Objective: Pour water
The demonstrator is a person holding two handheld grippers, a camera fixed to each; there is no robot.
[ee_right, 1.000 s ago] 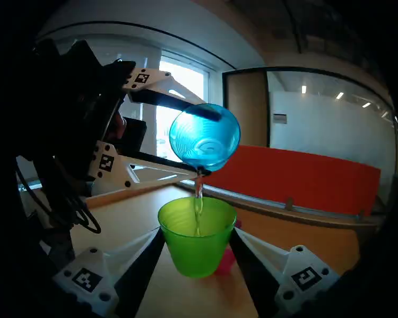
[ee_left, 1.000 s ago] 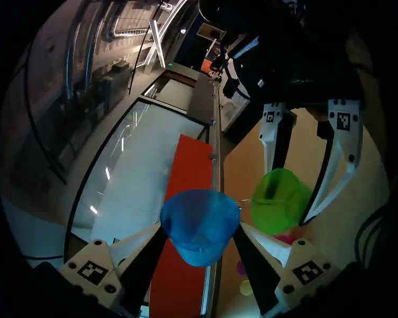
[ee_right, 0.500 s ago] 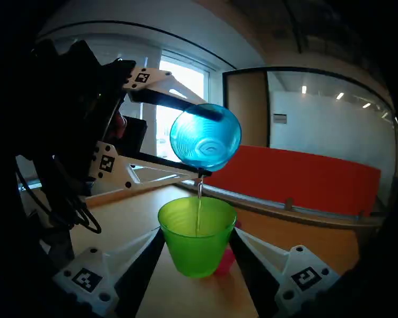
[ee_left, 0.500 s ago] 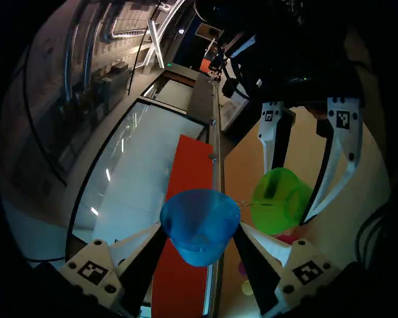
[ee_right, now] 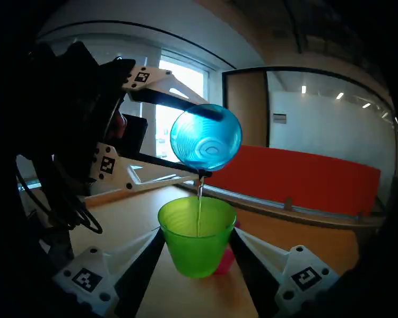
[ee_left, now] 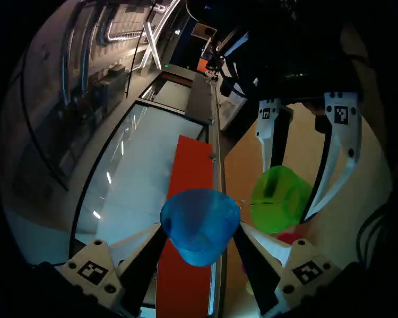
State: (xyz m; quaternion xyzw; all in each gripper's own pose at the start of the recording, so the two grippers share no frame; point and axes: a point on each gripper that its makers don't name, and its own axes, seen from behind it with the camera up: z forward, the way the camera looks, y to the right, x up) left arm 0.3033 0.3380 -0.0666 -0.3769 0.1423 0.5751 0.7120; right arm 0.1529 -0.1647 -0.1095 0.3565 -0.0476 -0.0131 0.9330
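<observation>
**Pour nearly finished — only a thin stream of water (ee_right: 199, 206) runs**

The right gripper (ee_right: 197, 233) clamps the green cup (ee_right: 197, 252) upright over the table (ee_right: 199, 299). Above it, the left gripper (ee_right: 212, 142) grips the blue cup (ee_right: 205, 135), tipped steeply so the stream falls inside. The blue cup looks almost drained — likely only righting it remains. Beyond, a red panel (ee_right: 316, 180).
</observation>
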